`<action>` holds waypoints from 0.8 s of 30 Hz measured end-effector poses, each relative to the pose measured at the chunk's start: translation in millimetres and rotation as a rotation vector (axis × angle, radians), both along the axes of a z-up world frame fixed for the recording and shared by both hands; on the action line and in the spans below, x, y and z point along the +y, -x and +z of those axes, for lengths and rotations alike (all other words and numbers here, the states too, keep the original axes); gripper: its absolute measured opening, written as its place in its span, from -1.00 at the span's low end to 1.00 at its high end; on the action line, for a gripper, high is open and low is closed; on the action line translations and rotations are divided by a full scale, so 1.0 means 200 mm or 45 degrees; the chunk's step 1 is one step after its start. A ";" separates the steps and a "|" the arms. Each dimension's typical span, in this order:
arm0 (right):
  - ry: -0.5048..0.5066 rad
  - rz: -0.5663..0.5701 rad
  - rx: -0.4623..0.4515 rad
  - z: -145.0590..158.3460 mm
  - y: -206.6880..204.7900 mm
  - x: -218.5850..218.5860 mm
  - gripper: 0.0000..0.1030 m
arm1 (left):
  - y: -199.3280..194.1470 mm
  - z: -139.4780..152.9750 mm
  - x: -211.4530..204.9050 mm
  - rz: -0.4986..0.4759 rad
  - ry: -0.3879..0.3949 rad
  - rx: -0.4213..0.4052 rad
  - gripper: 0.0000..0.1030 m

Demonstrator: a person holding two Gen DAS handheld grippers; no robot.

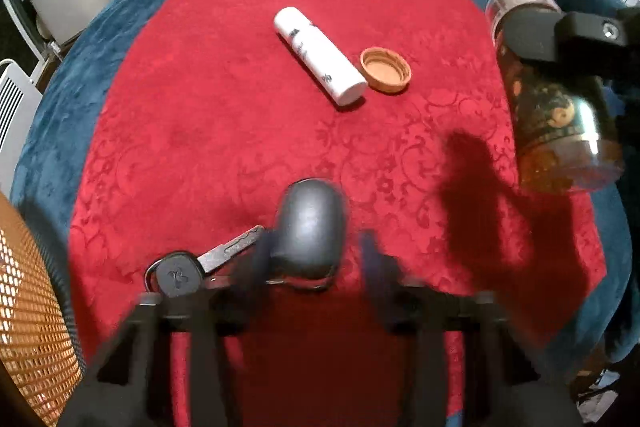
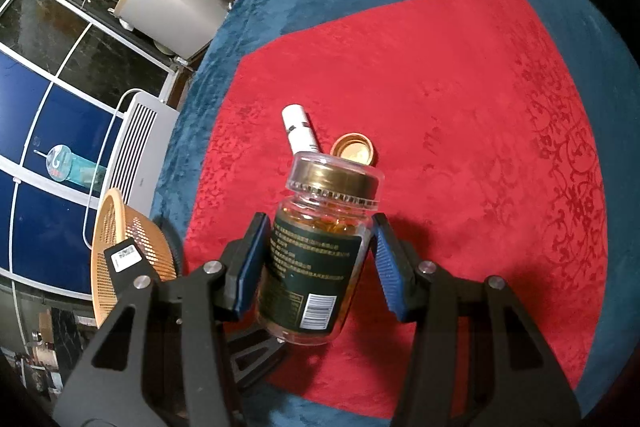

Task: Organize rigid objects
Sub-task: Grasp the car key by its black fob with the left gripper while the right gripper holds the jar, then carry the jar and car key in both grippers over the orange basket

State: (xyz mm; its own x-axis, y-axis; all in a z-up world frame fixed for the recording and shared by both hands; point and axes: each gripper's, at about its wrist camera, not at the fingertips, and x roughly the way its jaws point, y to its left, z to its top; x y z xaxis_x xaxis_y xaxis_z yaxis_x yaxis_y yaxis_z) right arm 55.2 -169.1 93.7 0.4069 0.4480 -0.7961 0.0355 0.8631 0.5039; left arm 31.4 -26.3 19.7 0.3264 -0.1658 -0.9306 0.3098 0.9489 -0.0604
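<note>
The left gripper is blurred, pointing steeply down over a dark grey key fob that lies on the red cloth. Its fingers stand apart on either side of the fob's lower end; the one on the picture's left looks close against the fob, while the other clearly stands off it, so nothing is clamped. Whether the near finger touches cannot be told through the smear.

The fob is a smooth, rounded hard shell, light by the look of it and likely to slide between flat pads. A black-headed key trails off to the side, joined to it by what looks like a ring, so the bunch would probably swing when lifted. I would take the fob across its broad middle (not the narrow ringed end), squeezing squarely.

The right gripper has its blue pads on the flanks of a capsule bottle, carried clear of the cloth, tilted, lid away from the camera. The pad on the picture's left presses the label; the other seems to touch only near its tip. The bottle is rigid, glossy clear plastic or glass, moderately heavy, and the grip looks somewhat off-square.

Farther out on the cloth lie a white tube and, just beside it, an upturned golden cap. A woven orange basket sits at the cloth's edge, the likely destination.
</note>
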 end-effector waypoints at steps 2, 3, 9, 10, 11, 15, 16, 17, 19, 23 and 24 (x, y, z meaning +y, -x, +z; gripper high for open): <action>-0.002 -0.006 0.005 -0.01 0.00 -0.01 0.01 | 0.00 0.02 0.03 0.029 0.053 -0.006 -0.27; -0.003 -0.008 0.004 0.00 0.00 -0.01 0.01 | 0.01 0.03 0.05 0.054 0.081 -0.014 -0.28; -0.012 0.001 -0.020 0.03 0.00 -0.01 0.01 | 0.04 0.25 0.19 0.183 0.205 -0.121 -0.28; -0.014 0.005 -0.026 0.04 0.00 0.00 0.01 | 0.05 0.29 0.20 0.192 0.216 -0.138 -0.28; -0.017 0.011 -0.031 0.04 0.01 0.00 0.01 | 0.06 0.33 0.21 0.200 0.226 -0.162 -0.27; -0.017 0.037 -0.066 0.10 0.03 0.05 0.01 | 0.10 0.48 0.24 0.211 0.242 -0.237 -0.28; -0.017 0.045 -0.076 0.12 0.04 0.07 0.01 | 0.12 0.52 0.25 0.212 0.249 -0.258 -0.28; -0.016 0.050 -0.083 0.13 0.04 0.08 0.01 | 0.12 0.55 0.25 0.213 0.253 -0.274 -0.28; -0.015 0.065 -0.101 0.17 0.05 0.10 0.01 | 0.15 0.62 0.27 0.214 0.259 -0.311 -0.27; -0.012 0.093 -0.142 0.25 0.07 0.17 0.01 | 0.20 0.74 0.33 0.238 0.272 -0.378 -0.27; -0.010 0.103 -0.155 0.28 0.07 0.19 0.01 | 0.20 0.77 0.35 0.248 0.278 -0.392 -0.27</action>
